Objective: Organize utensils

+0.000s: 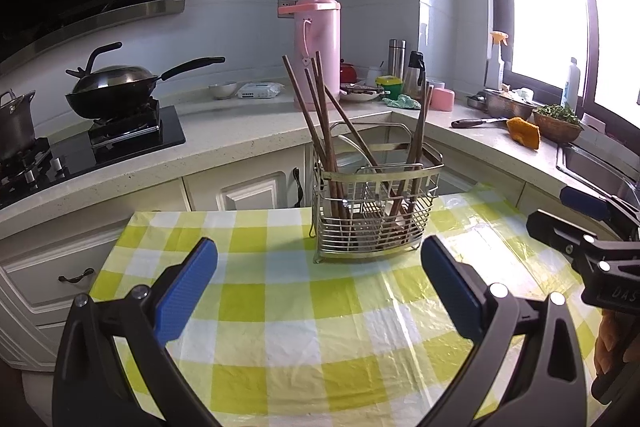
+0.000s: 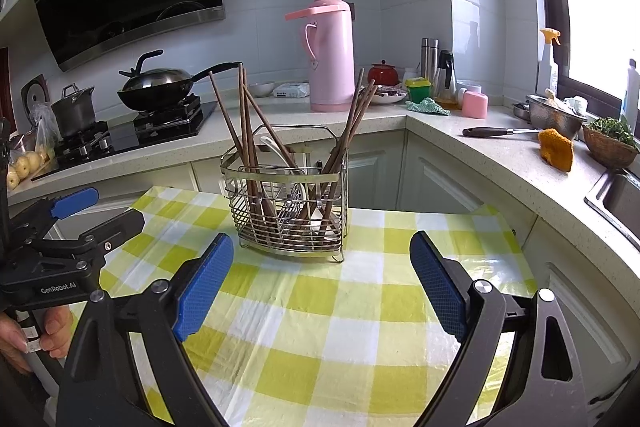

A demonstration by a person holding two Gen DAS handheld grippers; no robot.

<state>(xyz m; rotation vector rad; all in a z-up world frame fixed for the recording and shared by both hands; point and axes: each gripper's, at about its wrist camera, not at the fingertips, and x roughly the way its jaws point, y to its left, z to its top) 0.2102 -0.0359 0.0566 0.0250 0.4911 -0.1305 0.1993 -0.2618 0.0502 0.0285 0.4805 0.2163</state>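
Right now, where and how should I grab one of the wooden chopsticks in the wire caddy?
Probably pinch a wooden chopstick on its bare upper shaft, coming from above. The lower part sits inside the wire caddy, and the tops lean outward, spread apart.

Back on the tabletop (image 2: 360,123) a tall pink thermos (image 2: 332,51) stands upright, a black wok (image 2: 158,89) sits on the stove (image 2: 168,125) to its left, and over right an orange cloth (image 2: 556,149) lies beside a basket of greens (image 2: 610,141), under the bright window.
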